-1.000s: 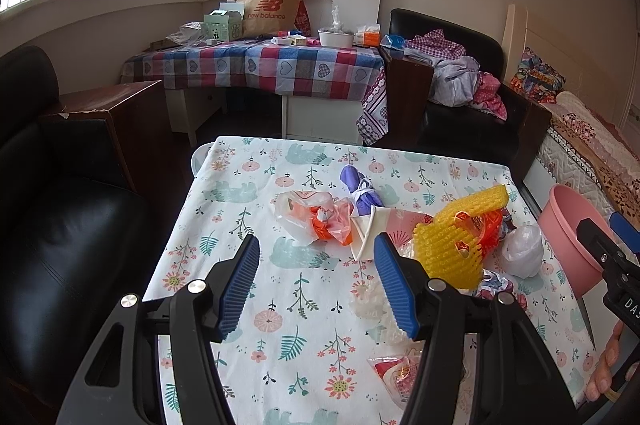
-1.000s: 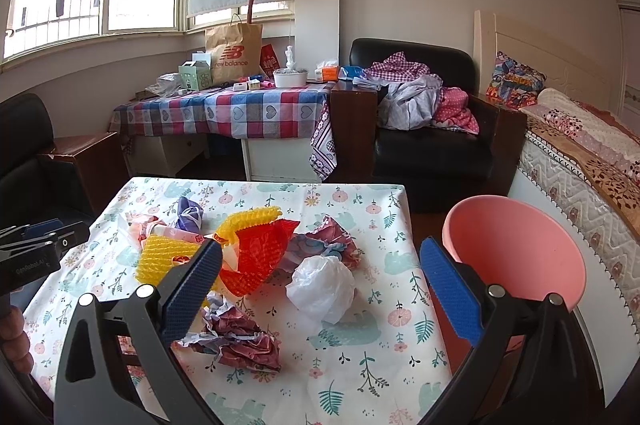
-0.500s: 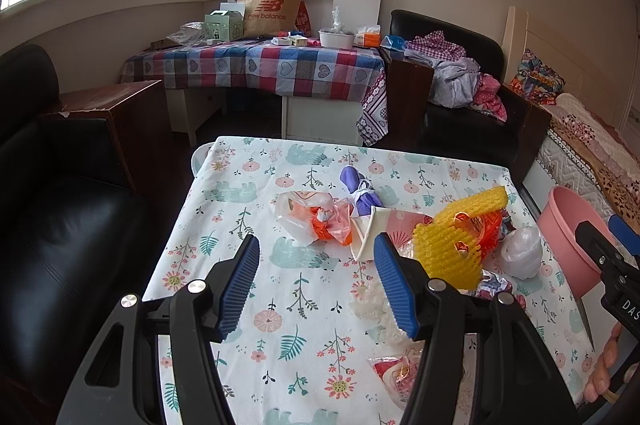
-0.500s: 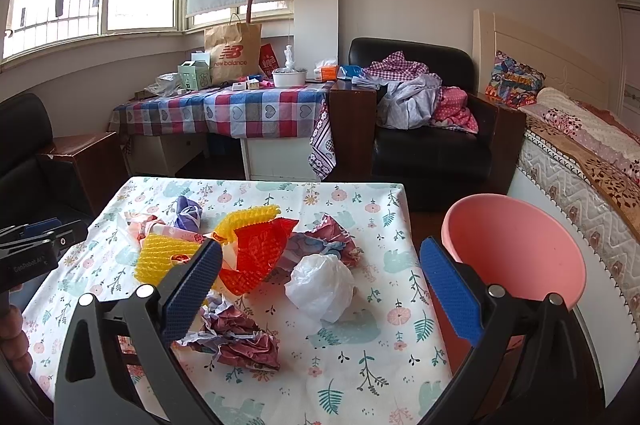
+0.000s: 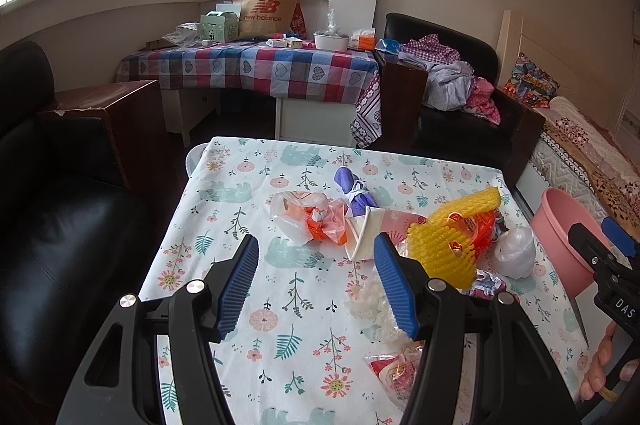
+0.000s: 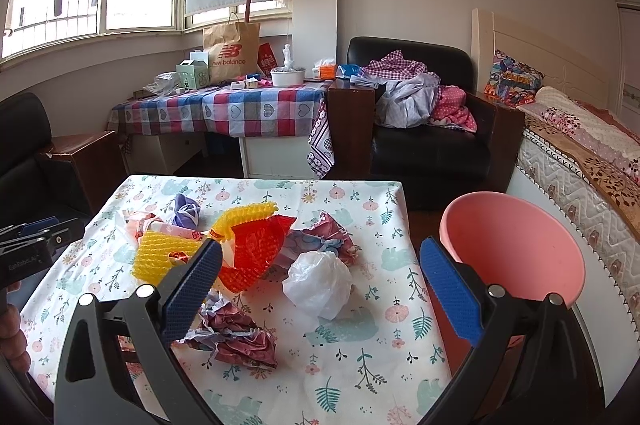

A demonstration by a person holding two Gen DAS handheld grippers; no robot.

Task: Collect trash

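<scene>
Trash lies on a floral tablecloth (image 5: 224, 209): an orange-and-clear plastic bag (image 5: 312, 217), a purple wrapper (image 5: 354, 189), yellow foam netting (image 5: 444, 245), red netting (image 6: 256, 253), a white crumpled bag (image 6: 320, 283) and a crumpled maroon wrapper (image 6: 236, 335). A pink bin (image 6: 516, 245) stands off the table's right edge. My left gripper (image 5: 316, 285) is open and empty above the near table, short of the orange bag. My right gripper (image 6: 320, 293) is open and empty, with the white bag between its fingers in view.
A black sofa (image 5: 60, 225) lies left of the table. A bed (image 6: 580, 153) runs along the right behind the bin. A checked table (image 6: 224, 109) and a black armchair with clothes (image 6: 420, 105) stand at the back.
</scene>
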